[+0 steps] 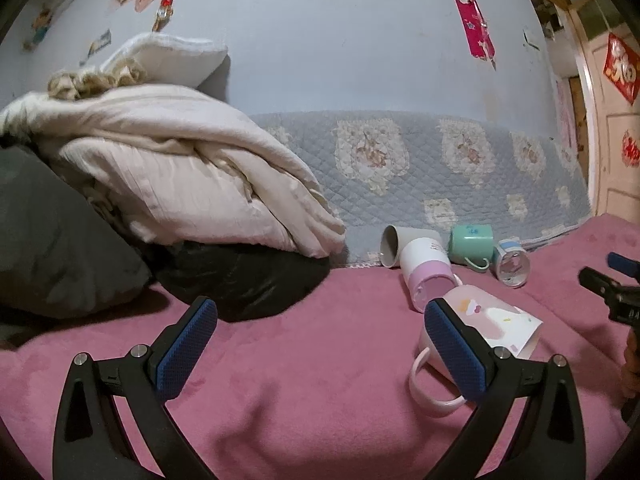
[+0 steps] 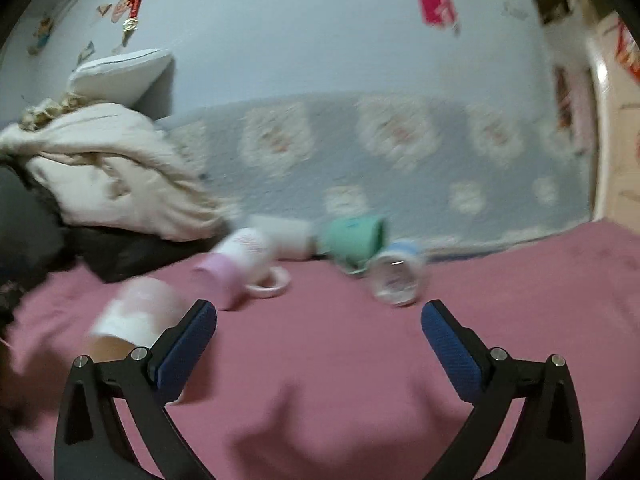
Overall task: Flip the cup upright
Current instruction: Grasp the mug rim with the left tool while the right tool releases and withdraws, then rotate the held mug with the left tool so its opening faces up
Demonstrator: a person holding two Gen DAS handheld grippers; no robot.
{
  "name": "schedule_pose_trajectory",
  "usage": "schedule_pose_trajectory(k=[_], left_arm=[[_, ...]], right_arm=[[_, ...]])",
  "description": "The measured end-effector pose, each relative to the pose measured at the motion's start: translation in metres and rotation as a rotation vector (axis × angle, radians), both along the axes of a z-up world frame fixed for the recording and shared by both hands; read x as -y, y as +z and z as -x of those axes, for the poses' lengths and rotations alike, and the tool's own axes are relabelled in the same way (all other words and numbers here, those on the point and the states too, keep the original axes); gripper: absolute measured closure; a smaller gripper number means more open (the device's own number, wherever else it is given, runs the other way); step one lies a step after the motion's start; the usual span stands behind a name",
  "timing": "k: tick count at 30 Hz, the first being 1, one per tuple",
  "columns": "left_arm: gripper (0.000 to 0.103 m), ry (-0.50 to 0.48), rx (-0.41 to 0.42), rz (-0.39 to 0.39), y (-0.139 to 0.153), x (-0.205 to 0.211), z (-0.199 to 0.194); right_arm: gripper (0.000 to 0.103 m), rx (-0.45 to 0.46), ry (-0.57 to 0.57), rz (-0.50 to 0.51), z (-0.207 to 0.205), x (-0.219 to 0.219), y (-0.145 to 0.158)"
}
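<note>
Several cups lie tipped on a pink blanket (image 1: 300,380). A pale pink mug (image 1: 496,328) with a handle lies on its side just behind my left gripper's right finger. Behind it lie a white and lilac mug (image 1: 426,276), a grey cup (image 1: 400,244), a green mug (image 1: 470,244) and a clear cup with a blue band (image 1: 512,264). My left gripper (image 1: 320,336) is open and empty. My right gripper (image 2: 318,336) is open and empty, in a blurred view, with the pale pink mug (image 2: 136,316) at its left finger and the clear cup (image 2: 396,280) ahead.
A heap of cream quilts (image 1: 180,176) and dark pillows (image 1: 240,280) fills the left. A quilted blue floral cover (image 1: 420,160) lines the wall behind the cups. The right gripper's tip (image 1: 612,280) shows at the left wrist view's right edge.
</note>
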State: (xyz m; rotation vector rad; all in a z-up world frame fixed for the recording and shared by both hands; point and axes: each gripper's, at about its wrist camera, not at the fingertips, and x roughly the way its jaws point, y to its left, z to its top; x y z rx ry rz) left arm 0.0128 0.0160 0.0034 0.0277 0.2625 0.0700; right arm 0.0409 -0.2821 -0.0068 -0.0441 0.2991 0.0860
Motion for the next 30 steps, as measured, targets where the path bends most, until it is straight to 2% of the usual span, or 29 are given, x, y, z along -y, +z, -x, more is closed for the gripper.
schedule_pose_trajectory(k=[2,5,7,9,12,16,19,21,24,30], left_arm=[[0.000,-0.013,0.013,-0.023,0.007,0.008,0.007],[0.000,-0.089,0.014,0.007,0.016,0.024,0.020],[0.000,-0.134,0.000,0.034,0.021,0.040,0.024],[0.000,-0.177,-0.056,0.051,0.025,0.058,0.016],[0.000,-0.165,-0.128,0.037,0.025,0.083,-0.002],[0.000,-0.154,-0.209,0.052,0.014,0.107,-0.023],[0.000,-0.049,-0.245,0.022,-0.001,0.117,-0.039],[0.000,-0.034,-0.283,0.019,-0.010,0.117,-0.047],[0.000,-0.053,-0.294,0.050,-0.013,0.110,-0.043],[0.000,-0.017,-0.243,-0.034,-0.010,0.105,-0.016]], right_arm=[[0.000,-0.020,0.004,-0.047,-0.004,0.011,-0.004],[0.000,-0.007,0.000,-0.113,-0.004,0.025,-0.004],[0.000,-0.007,-0.005,-0.104,-0.004,0.025,-0.008],[0.000,-0.006,-0.006,-0.059,-0.006,0.015,-0.010],[0.000,0.031,-0.014,-0.010,0.005,0.006,-0.013],[0.000,0.055,-0.059,-0.030,0.012,0.015,-0.014],[0.000,0.030,-0.076,-0.062,0.007,0.024,-0.017],[0.000,0.024,-0.079,-0.086,0.007,0.029,-0.017],[0.000,0.024,-0.078,-0.117,0.006,0.035,-0.018],[0.000,0.019,-0.073,-0.096,0.006,0.032,-0.020]])
